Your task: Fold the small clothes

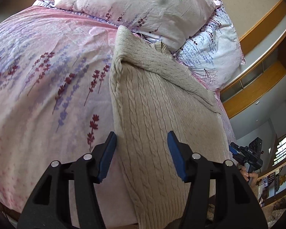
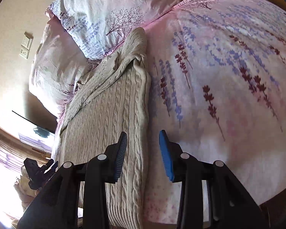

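Observation:
A beige cable-knit sweater (image 1: 152,103) lies flat on the bed, folded into a long strip with a sleeve laid across its far end. It also shows in the right wrist view (image 2: 112,103). My left gripper (image 1: 142,143) is open and empty, above the sweater's near left edge. My right gripper (image 2: 143,145) is open and empty, above the sweater's near right edge. The right gripper also shows in the left wrist view (image 1: 238,151), beyond the sweater's right side. The left gripper shows in the right wrist view (image 2: 42,168) at lower left.
The bed cover (image 1: 47,76) is pink with lavender print. Two floral pillows (image 1: 135,3) lie at the head, just beyond the sweater. A wooden shelf unit (image 1: 261,70) is on the wall at right. A wall switch (image 2: 26,45) is at left.

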`<state>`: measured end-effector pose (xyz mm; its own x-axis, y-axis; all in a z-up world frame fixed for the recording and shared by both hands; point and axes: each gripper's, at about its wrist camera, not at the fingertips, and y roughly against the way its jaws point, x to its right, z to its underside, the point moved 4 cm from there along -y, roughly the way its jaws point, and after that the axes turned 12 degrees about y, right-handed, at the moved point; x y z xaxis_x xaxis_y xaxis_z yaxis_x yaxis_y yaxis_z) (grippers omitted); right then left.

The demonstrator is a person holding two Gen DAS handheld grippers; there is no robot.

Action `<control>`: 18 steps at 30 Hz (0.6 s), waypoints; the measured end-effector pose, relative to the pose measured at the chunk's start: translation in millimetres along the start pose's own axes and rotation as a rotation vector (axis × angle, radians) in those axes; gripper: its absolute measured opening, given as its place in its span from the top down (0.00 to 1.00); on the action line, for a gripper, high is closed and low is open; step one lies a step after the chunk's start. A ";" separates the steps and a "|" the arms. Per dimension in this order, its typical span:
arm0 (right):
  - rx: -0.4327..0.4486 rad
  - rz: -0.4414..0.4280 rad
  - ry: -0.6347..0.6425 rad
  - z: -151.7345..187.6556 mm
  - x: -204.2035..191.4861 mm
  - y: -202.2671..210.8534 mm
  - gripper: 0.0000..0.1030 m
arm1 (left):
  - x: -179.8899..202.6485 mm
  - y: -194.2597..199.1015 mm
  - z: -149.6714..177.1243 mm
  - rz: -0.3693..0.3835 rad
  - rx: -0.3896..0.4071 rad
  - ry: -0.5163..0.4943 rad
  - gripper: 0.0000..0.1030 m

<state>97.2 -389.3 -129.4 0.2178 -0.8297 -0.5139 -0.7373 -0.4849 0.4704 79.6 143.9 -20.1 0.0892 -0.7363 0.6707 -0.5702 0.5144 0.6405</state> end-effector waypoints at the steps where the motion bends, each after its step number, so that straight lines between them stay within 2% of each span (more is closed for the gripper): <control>1: 0.000 -0.021 -0.007 4.7 -1.2 1.7 0.63 | -0.6 1.4 4.8 0.008 -0.002 0.004 0.47; 4: 0.000 -0.091 -0.026 19.7 -5.5 6.3 0.64 | -2.0 9.0 18.8 0.045 0.002 0.021 0.47; 12: -0.053 -0.198 0.057 54.5 -38.0 11.1 0.64 | -1.2 24.3 58.7 0.143 -0.037 0.068 0.53; 18: -0.079 -0.258 0.096 75.4 -51.3 12.3 0.83 | -2.5 26.3 80.8 0.193 -0.081 0.110 0.66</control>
<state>28.8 -331.8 -151.4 0.4538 -0.6967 -0.5555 -0.5987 -0.7002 0.3890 -1.6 123.7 -35.2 0.0760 -0.5707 0.8176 -0.5183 0.6779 0.5214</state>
